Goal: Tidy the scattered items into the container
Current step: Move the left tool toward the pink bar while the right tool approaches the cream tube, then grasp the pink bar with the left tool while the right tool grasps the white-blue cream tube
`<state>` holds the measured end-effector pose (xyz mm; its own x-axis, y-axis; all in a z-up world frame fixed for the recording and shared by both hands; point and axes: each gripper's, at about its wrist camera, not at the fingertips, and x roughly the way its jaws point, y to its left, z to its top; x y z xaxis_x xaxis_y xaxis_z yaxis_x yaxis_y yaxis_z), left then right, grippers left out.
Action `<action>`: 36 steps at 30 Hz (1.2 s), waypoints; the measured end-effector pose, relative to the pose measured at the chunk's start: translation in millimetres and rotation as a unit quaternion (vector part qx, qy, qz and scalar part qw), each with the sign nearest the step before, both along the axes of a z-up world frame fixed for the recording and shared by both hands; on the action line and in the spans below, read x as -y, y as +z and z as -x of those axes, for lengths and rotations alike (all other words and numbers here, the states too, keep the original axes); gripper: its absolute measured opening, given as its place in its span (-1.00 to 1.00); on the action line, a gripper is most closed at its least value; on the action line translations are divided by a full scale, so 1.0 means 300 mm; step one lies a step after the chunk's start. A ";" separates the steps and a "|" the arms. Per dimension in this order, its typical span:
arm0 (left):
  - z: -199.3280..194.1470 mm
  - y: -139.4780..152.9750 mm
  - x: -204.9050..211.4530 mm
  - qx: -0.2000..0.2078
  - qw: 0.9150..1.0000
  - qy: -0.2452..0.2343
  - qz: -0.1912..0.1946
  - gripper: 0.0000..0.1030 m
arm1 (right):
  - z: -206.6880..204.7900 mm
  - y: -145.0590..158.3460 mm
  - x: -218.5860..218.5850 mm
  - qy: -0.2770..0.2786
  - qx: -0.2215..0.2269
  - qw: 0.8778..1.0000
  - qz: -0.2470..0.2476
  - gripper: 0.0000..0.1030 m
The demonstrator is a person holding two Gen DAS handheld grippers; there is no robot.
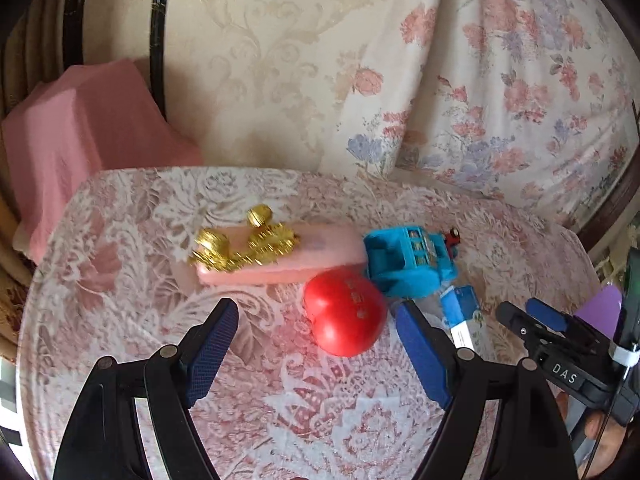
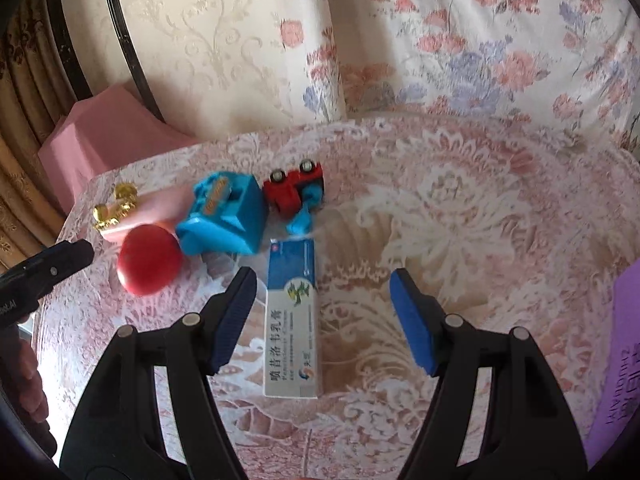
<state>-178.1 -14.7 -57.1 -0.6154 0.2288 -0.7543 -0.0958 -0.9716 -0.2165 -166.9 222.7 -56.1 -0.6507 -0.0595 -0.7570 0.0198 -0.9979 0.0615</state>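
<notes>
The white and blue box (image 2: 293,320) lying in the middle has big Chinese words along it, 喷昔洛韦乳膏, with a line of small print beside them that is too tiny to read. The other gripper (image 1: 560,344), seen at the right of the left wrist view, has the white letters "DAS" on its black body. The purple thing (image 2: 618,364) at the far right edge has white letters that look like "ZHUOUAIYI", and the red heart (image 1: 344,312) has faint marks that cannot be read.

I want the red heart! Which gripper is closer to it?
Left. The left gripper is open, right in front of the red heart; the right gripper hovers over the ointment box beside it.
</notes>
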 end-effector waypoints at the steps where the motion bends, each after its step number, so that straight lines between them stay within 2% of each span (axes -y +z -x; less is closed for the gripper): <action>1: -0.002 -0.009 -0.001 0.000 1.000 -0.001 0.002 0.59 | 0.000 -0.009 0.002 0.000 0.000 1.000 0.000 0.39; 8: -0.018 -0.046 0.034 -0.023 1.000 -0.007 0.009 0.59 | -0.003 -0.072 0.019 0.002 0.004 1.000 -0.001 0.39; 14: -0.014 -0.064 0.107 -0.027 0.999 -0.021 0.019 0.59 | -0.005 -0.119 0.034 0.003 0.006 1.000 -0.009 0.39; 16: -0.013 -0.073 0.144 -0.026 0.999 -0.017 0.022 0.59 | -0.003 -0.133 0.040 0.002 0.008 1.000 -0.023 0.39; 22: 0.038 -0.098 0.220 -0.016 0.999 -0.006 0.047 0.60 | 0.006 -0.158 0.043 0.000 0.021 1.000 -0.014 0.39; 29: 0.125 -0.157 0.216 -0.010 0.994 -0.071 0.086 0.61 | 0.003 -0.177 0.056 0.004 0.029 0.999 -0.015 0.39; 33: 0.176 -0.179 0.225 -0.008 0.990 -0.122 0.072 0.65 | 0.002 -0.178 0.060 0.004 0.030 0.999 -0.020 0.39; 36: 0.208 -0.185 0.225 -0.018 0.985 -0.149 0.081 0.69 | 0.003 -0.178 0.060 0.002 0.030 0.999 -0.025 0.39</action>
<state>-240.5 -82.3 -112.5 -0.5654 0.2816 -0.7752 -0.3876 -0.9204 -0.0516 -167.9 204.8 -109.4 -0.6042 -0.0232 -0.7965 0.0210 -0.9997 0.0131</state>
